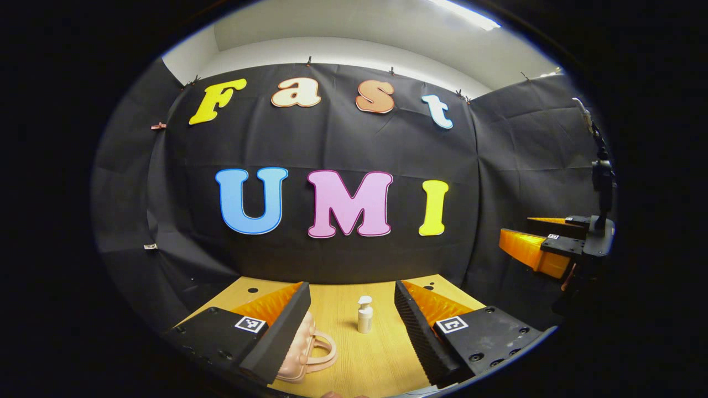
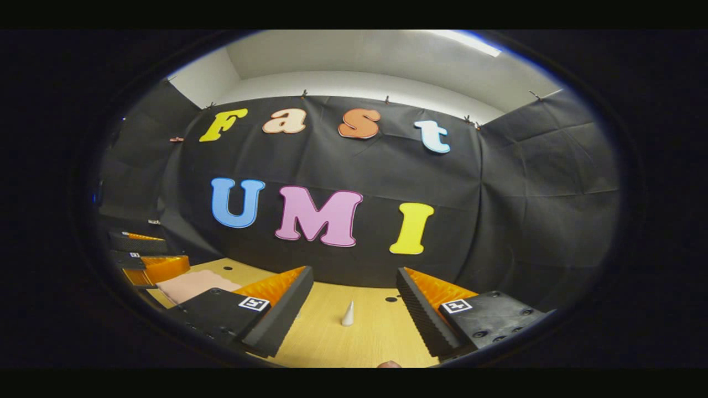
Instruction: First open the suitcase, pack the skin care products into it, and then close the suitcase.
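So, left gripper view: our left hand-held gripper (image 1: 352, 326) is spread wide, empty, over the counter (image 1: 381, 359); closed pink suitcase (image 1: 304, 348) under its left finger, pump bottle (image 1: 364, 314) upright ahead, easily toppled. Right gripper view: right hand-held gripper (image 2: 354, 318) spread wide, small white cone-shaped item (image 2: 348, 314) ahead, which could skid away.

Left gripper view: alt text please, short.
Open left hand-held gripper hangs over a wooden table, a small white pump bottle standing ahead between its fingers. A closed pink suitcase lies at lower left; the right hand-held gripper is at far right.
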Demonstrator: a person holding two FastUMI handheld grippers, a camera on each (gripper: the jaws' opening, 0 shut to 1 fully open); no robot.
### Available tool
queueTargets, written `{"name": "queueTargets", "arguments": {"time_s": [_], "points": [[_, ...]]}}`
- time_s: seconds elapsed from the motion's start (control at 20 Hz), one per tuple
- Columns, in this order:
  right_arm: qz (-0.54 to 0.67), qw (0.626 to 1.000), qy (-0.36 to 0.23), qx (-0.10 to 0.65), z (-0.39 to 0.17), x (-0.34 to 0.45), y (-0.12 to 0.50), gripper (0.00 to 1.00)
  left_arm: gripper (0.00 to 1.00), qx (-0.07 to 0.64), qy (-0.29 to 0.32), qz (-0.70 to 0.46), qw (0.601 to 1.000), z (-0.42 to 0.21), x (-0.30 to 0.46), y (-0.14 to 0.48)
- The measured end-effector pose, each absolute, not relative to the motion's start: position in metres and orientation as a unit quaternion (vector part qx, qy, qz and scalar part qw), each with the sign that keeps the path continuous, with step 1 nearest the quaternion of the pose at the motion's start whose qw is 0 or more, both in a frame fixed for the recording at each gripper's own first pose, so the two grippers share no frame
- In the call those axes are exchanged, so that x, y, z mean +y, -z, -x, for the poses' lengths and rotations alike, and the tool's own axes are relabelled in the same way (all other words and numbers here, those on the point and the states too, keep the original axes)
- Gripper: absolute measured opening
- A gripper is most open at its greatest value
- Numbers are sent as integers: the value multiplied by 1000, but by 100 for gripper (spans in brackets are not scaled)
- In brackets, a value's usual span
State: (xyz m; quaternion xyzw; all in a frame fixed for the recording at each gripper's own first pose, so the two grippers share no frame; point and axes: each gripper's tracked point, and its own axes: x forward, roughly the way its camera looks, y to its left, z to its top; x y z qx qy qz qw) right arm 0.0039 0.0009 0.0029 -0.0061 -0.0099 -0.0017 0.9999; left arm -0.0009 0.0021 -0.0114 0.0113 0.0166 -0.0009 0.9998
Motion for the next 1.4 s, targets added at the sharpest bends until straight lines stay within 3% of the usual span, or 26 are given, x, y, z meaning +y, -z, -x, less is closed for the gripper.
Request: {"name": "queueTargets", "arguments": {"time_s": [0.6, 0.95, 1.4], "points": [[-6, 1000, 16, -9, -6, -4, -1, 96, 96, 71, 24, -8, 997, -20, 4, 74], [-1, 1000, 14, -15, -29, -27, 8, 96, 96, 171, 14, 34, 985, -73, 25, 147], [-14, 999, -33, 12, -125, -37, 70, 96, 96, 327, -36, 59, 943, -133, 36, 262]]}}
